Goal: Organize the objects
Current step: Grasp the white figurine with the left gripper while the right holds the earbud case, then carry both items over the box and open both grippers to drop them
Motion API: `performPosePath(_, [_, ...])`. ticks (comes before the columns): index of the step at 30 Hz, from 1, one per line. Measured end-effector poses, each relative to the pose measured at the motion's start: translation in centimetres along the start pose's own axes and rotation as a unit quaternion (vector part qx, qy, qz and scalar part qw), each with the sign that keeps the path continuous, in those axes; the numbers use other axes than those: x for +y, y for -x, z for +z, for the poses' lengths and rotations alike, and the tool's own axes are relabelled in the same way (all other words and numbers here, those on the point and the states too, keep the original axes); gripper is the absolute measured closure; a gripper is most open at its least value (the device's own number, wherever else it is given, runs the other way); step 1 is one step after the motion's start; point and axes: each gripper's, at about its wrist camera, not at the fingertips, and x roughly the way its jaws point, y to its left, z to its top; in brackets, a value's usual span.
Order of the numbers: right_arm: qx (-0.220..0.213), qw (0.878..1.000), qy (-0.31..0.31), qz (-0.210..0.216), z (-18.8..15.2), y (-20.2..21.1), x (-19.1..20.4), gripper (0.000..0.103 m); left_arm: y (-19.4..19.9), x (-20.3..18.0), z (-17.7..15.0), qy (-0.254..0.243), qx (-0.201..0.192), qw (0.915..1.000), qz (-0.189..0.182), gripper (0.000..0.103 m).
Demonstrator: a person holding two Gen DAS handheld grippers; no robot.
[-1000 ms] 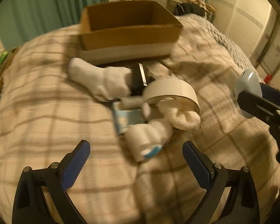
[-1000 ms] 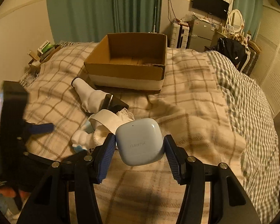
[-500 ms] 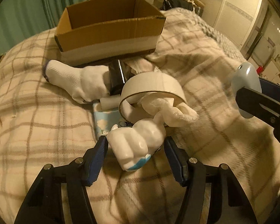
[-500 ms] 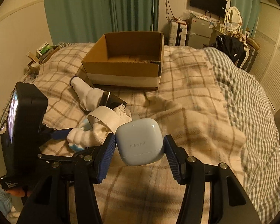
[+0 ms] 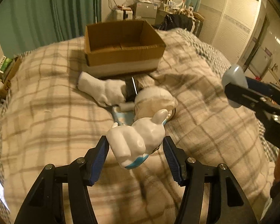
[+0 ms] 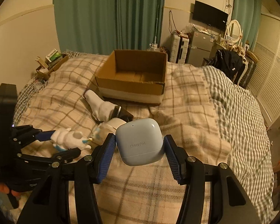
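My left gripper [image 5: 136,149] is shut on a white toy figure [image 5: 138,140] with blue trim and holds it above the bed; it also shows in the right wrist view [image 6: 69,140]. My right gripper [image 6: 139,151] is shut on a light blue earbud case [image 6: 140,141], which also shows at the right of the left wrist view [image 5: 233,80]. An open, empty cardboard box [image 5: 121,44] [image 6: 134,74] stands on the bed beyond. In front of it lie a white sock [image 5: 100,89], a black object [image 5: 130,89], a tape roll [image 5: 155,99] and a blue packet [image 5: 121,117].
The plaid blanket [image 6: 186,112] covers the bed. Small boxes [image 6: 52,59] sit at the bed's left edge. Green curtains, a fridge, a wall TV and a wardrobe stand behind the bed.
My left gripper closed on the white toy figure and lifted it off the pile. My right gripper rose a little, still holding the earbud case.
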Motion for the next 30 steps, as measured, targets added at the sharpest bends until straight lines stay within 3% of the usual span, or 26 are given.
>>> performPosePath(4, [-0.014, 1.0, 0.015, 0.006, 2.0, 0.3, 0.5, 0.05, 2.2, 1.0, 2.1, 0.008, -0.027, 0.9996, -0.003, 0.042])
performPosePath(9, [-0.036, 0.999, 0.033, 0.013, 6.0, -0.3, 0.5, 0.05, 3.7, 2.3, 6.6, 0.012, -0.061, 0.9979, 0.018, 0.042])
performPosePath(16, [-0.056, 0.997, 0.042, 0.027, 14.5, -4.0, -1.1, 0.05, 3.3, 4.1, 15.0, 0.026, -0.106, 0.9927, 0.052, 0.042])
performPosePath(19, [-0.055, 0.997, 0.05, 0.026, 17.6, -6.1, -1.7, 0.05, 1.3, 5.2, 18.6, 0.056, -0.097, 0.9931, 0.036, 0.042])
performPosePath(23, [-0.046, 0.997, 0.051, 0.025, 21.5, -10.6, -2.3, 0.05, -2.7, 5.6, 22.3, 0.053, -0.092, 0.9933, 0.047, 0.042])
performPosePath(30, [-0.013, 0.999, 0.032, 0.023, 23.1, -18.8, -3.6, 0.05, -11.3, 5.9, 23.8, 0.028, -0.059, 0.9949, 0.076, 0.042])
